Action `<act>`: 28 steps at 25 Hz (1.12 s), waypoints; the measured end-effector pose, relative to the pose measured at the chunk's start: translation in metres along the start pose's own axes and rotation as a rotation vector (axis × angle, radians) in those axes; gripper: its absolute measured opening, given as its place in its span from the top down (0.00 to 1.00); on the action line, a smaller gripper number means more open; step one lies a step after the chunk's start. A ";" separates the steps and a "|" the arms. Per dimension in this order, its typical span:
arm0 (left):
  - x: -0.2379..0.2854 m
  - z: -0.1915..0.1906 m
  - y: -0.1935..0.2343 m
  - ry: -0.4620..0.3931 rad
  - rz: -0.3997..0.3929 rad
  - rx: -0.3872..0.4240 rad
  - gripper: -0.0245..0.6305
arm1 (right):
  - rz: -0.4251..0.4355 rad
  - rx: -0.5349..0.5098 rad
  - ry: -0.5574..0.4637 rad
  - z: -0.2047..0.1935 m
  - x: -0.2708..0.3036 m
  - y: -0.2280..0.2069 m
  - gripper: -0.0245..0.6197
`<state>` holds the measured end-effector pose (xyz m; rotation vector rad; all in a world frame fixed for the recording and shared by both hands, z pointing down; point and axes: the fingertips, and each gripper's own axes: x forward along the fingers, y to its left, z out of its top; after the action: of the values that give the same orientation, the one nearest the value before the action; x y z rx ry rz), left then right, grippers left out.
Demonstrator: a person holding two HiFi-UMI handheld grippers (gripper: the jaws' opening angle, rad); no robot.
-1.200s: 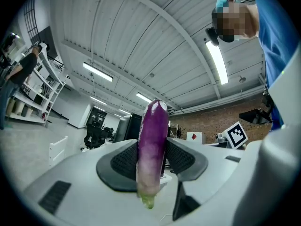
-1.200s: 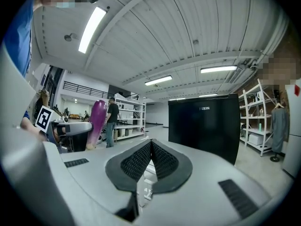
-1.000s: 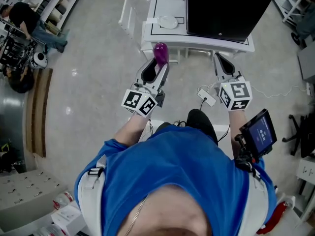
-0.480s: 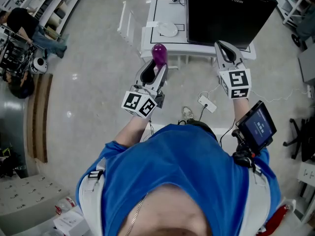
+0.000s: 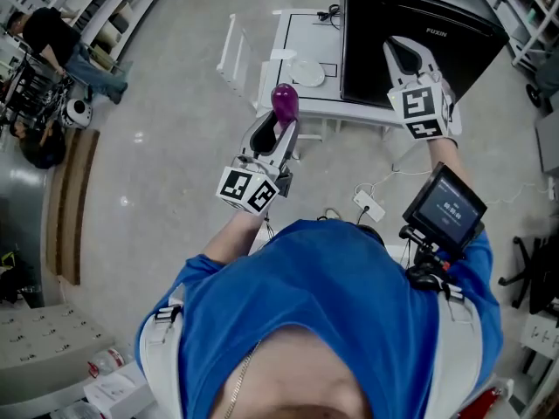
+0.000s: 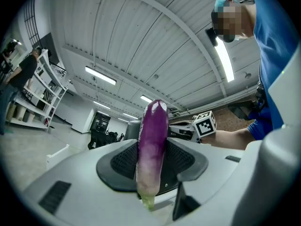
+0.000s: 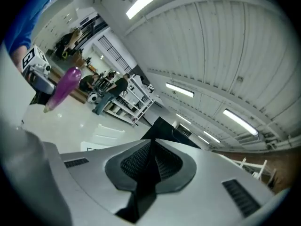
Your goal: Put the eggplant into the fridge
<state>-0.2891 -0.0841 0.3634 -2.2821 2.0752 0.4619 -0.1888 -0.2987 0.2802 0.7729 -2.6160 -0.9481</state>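
My left gripper [image 5: 272, 135] is shut on a purple eggplant [image 5: 284, 101], which sticks out past the fingertips toward the white table [image 5: 297, 103]. In the left gripper view the eggplant [image 6: 153, 145] stands upright between the black pads, pale green stem end down. The black fridge [image 5: 410, 46] stands on the table's right side, door closed. My right gripper [image 5: 403, 56] hovers over the fridge, shut on nothing. In the right gripper view the pads [image 7: 150, 166] meet, and the eggplant [image 7: 63, 87] shows at far left.
A white plate [image 5: 306, 72] lies on the table left of the fridge. A cable and plug [image 5: 367, 203] lie on the floor near my feet. A phone-like screen [image 5: 444, 206] is strapped to my right arm. A person [image 5: 65, 37] stands by shelves at far left.
My right gripper rose and moved forward from beside the table edge to over the fridge, rolling as it went. The left gripper with the eggplant edged slightly forward.
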 end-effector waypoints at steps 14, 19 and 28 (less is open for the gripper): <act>-0.006 -0.002 0.039 -0.011 0.069 -0.002 0.66 | 0.075 -0.404 0.174 -0.010 0.079 -0.031 0.63; -0.008 0.001 0.037 -0.017 0.081 0.002 0.66 | 0.166 -0.488 0.264 -0.019 0.089 -0.029 0.63; -0.014 0.002 0.040 -0.016 0.103 0.006 0.66 | 0.240 -0.623 0.383 -0.024 0.090 -0.030 0.68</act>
<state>-0.3300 -0.0744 0.3722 -2.1681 2.1908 0.4752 -0.2417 -0.3815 0.2834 0.4120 -1.8713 -1.2891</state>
